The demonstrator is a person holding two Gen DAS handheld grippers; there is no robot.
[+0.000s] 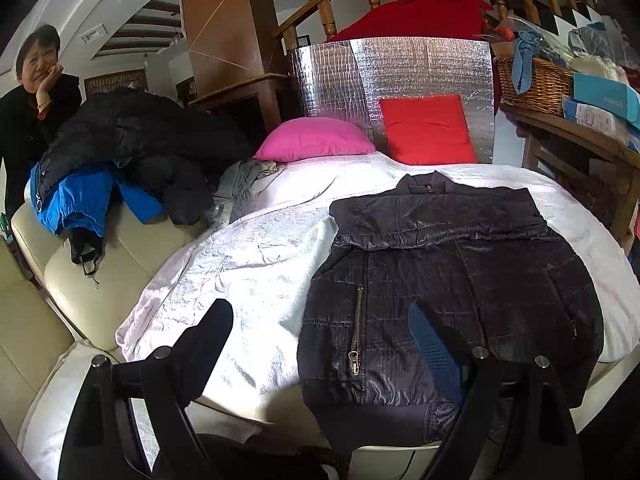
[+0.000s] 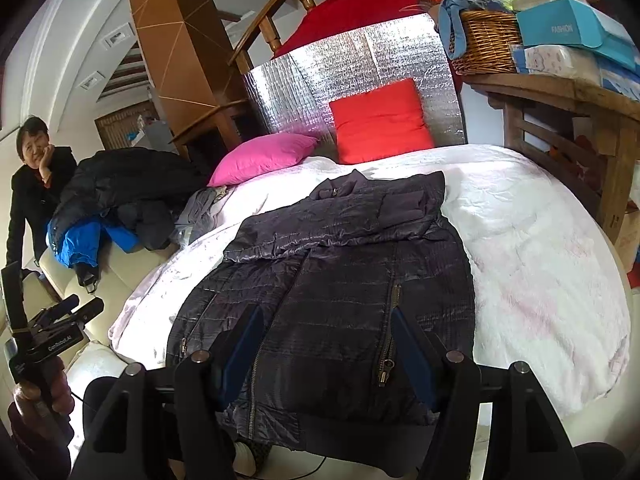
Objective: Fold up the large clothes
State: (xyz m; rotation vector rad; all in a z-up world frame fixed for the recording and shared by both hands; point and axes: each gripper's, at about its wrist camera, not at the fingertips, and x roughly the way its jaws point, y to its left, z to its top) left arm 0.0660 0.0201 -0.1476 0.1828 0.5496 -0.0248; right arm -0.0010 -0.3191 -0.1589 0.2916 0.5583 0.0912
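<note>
A dark quilted jacket [image 1: 452,292] lies front up on the white quilt [image 1: 248,248], collar far, both sleeves folded across its chest, hem at the near edge. It fills the middle of the right wrist view [image 2: 336,280]. My left gripper [image 1: 320,328] is open and empty, above the jacket's near left part. My right gripper [image 2: 326,334] is open and empty, above the jacket's lower front. The left gripper also shows at the far left of the right wrist view [image 2: 78,308], off the quilt's left edge.
A pile of black and blue coats [image 1: 120,160] lies on the cream sofa [image 1: 80,272] at left, a person [image 1: 36,92] behind it. A pink pillow [image 1: 316,138] and red cushion [image 1: 428,128] lean on a silver foil board. A wooden table with a wicker basket [image 2: 488,40] stands right.
</note>
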